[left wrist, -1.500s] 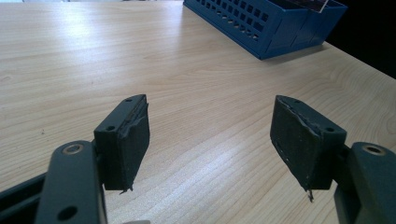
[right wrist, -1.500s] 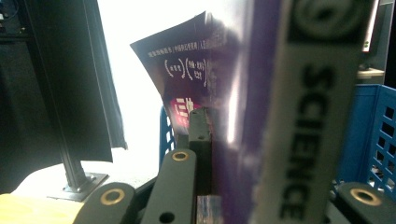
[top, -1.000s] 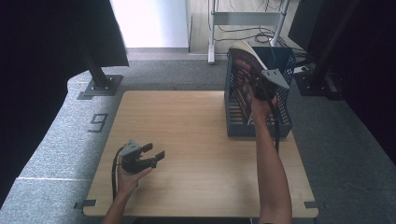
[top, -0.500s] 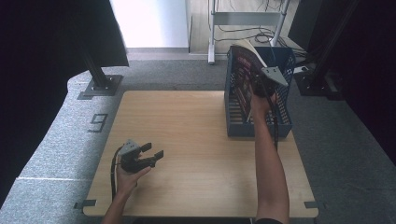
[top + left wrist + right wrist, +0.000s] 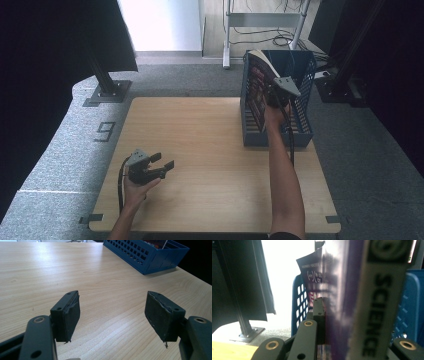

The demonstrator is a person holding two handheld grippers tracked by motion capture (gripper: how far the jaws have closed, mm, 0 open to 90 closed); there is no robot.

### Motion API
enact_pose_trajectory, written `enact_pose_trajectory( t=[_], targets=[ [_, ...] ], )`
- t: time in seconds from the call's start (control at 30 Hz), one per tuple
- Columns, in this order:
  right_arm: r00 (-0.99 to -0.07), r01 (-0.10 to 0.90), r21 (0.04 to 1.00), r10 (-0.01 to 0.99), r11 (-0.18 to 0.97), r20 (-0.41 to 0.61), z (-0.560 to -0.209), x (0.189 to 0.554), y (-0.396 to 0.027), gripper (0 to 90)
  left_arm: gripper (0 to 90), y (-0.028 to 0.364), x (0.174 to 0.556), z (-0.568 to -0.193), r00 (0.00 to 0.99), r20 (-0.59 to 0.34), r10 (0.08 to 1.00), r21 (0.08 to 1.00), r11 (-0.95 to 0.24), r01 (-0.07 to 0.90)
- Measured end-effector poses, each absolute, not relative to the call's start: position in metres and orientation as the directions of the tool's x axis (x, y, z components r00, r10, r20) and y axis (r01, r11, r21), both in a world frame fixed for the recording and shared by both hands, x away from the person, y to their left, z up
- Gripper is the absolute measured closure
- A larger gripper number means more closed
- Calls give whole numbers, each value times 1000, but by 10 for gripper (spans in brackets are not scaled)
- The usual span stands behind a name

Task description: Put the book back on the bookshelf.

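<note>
Right claw (image 5: 274, 95) pinches your book (image 5: 257, 87), tilted over the blue basket (image 5: 302, 137) at the table's (image 5: 210, 200) far right edge. Your left claw (image 5: 162, 164) rests spread over open wood near the front edge.

A dark purple magazine (image 5: 258, 90) with red cover patches and a pale spine lettered "SCIENCE" in black stands in a blue lattice-sided basket (image 5: 301, 137) at the pale wood-grain table's (image 5: 210, 150) far right corner; claws black.
</note>
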State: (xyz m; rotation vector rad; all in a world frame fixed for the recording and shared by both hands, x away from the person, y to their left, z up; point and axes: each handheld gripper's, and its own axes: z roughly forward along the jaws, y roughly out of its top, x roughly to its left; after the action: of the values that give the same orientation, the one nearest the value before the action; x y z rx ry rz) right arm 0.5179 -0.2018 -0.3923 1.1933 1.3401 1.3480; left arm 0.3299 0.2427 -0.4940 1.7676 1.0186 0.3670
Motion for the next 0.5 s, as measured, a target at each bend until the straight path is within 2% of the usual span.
enact_pose_trajectory(
  t=[0.37, 0.5],
  targets=[
    [-172, 90, 996, 985, -10, 26, -415, 522, -192, 812, 286, 244, 330, -494, 594, -207, 777, 876, -123, 466],
    [-181, 77, 997, 983, -7, 20, -419, 520, -188, 811, 286, 244, 330, -494, 592, -210, 778, 878, -117, 465]
  ],
)
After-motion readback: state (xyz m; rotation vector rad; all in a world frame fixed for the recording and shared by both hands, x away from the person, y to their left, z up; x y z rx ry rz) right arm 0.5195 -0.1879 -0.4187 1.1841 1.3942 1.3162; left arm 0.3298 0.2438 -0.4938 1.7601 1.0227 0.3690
